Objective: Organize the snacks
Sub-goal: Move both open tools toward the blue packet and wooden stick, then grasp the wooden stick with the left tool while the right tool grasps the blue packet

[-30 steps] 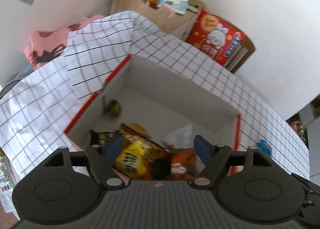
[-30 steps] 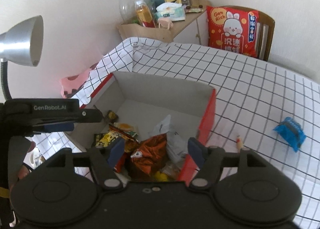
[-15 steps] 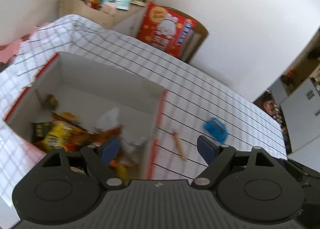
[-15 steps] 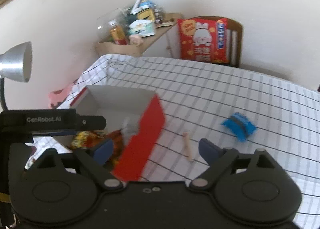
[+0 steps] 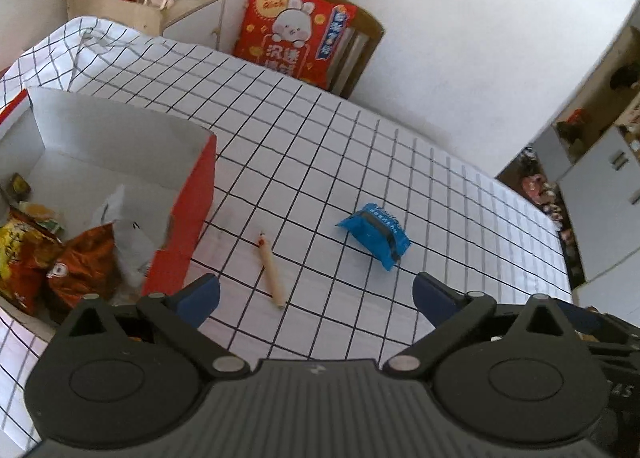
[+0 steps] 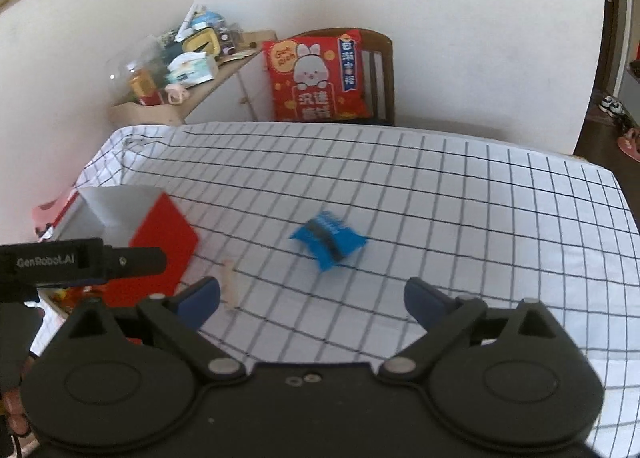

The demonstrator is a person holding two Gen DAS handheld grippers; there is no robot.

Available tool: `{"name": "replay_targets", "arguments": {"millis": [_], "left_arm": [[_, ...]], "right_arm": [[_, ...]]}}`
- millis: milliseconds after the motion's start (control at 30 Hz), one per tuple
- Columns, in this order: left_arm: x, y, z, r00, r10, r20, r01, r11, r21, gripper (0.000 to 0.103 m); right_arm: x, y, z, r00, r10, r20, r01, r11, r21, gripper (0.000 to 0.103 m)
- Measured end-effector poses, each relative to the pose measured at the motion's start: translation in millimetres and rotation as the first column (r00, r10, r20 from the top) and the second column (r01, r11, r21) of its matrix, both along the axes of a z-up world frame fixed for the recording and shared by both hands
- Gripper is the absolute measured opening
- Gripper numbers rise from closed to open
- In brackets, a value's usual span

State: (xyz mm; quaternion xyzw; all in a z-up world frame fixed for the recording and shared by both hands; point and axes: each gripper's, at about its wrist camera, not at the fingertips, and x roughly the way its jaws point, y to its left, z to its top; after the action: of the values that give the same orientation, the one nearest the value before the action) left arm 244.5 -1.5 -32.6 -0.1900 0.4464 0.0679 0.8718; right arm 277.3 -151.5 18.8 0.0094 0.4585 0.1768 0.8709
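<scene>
Blue snack packet [image 5: 374, 236] lies on checked tablecloth [image 5: 360, 145], near tan stick snack [image 5: 272, 274], right of red box [image 5: 188, 217] holding snack bags [image 5: 80, 266]. Left gripper [image 5: 316, 294] and right gripper [image 6: 312, 296]: jaws opening, nothing between.

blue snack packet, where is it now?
In both wrist views the blue snack packet lies on the checked tablecloth, right of the thin snack stick and the red box.

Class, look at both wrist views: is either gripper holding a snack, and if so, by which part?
Neither. The left gripper and right gripper are opening with nothing between them; the blue packet and stick snack lie on the tablecloth.
</scene>
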Motion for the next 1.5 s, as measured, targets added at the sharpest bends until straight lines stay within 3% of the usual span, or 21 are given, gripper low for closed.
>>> {"name": "replay_targets", "arguments": {"millis": [367, 500, 700, 900, 967, 1100, 1167, 1300, 1333, 1367, 1500], "left_arm": [[46, -6, -54, 0.982, 0.114, -0.15, -0.113, 0.994, 0.013, 0.102], [60, -2, -70, 0.971, 0.146, -0.189, -0.145, 0.989, 0.021, 0.102], [79, 4, -90, 0.955, 0.188, -0.231, -0.18, 0.982, 0.054, 0.099], [89, 11, -112, 0.938, 0.201, -0.282, -0.201, 0.979, 0.03, 0.076], [91, 12, -117, 0.935, 0.2, -0.292, -0.202, 0.979, 0.025, 0.063], [93, 12, -121, 0.94, 0.188, -0.285, -0.193, 0.981, 0.011, 0.055], [94, 10, -120, 0.944, 0.176, -0.278, -0.179, 0.984, 0.014, 0.041], [92, 8, -121, 0.947, 0.168, -0.274, -0.17, 0.985, 0.015, 0.027], [92, 7, -122, 0.948, 0.165, -0.272, -0.168, 0.986, 0.012, 0.017], [91, 8, -122, 0.948, 0.166, -0.272, -0.169, 0.986, 0.013, 0.013], [90, 10, -121, 0.949, 0.169, -0.266, -0.172, 0.985, 0.012, 0.011]], "right_arm": [[63, -16, -45, 0.998, 0.054, -0.043, -0.055, 0.998, -0.042, 0.098], [87, -11, -64, 0.993, 0.063, -0.097, -0.065, 0.998, -0.017, 0.095], [118, 14, -90, 0.985, 0.127, -0.113, -0.135, 0.988, -0.07, 0.092], [132, 41, -114, 0.975, 0.184, -0.124, -0.2, 0.971, -0.128, 0.082], [135, 48, -120, 0.97, 0.204, -0.131, -0.222, 0.965, -0.14, 0.078], [136, 60, -127, 0.962, 0.233, -0.139, -0.253, 0.956, -0.15, 0.07], [136, 65, -130, 0.959, 0.247, -0.139, -0.268, 0.95, -0.161, 0.061], [132, 69, -132, 0.959, 0.259, -0.115, -0.276, 0.945, -0.174, 0.054], [131, 69, -131, 0.959, 0.261, -0.113, -0.278, 0.945, -0.172, 0.052], [130, 69, -131, 0.959, 0.261, -0.111, -0.277, 0.945, -0.171, 0.05], [121, 66, -127, 0.963, 0.25, -0.104, -0.265, 0.95, -0.167, 0.037]]}}
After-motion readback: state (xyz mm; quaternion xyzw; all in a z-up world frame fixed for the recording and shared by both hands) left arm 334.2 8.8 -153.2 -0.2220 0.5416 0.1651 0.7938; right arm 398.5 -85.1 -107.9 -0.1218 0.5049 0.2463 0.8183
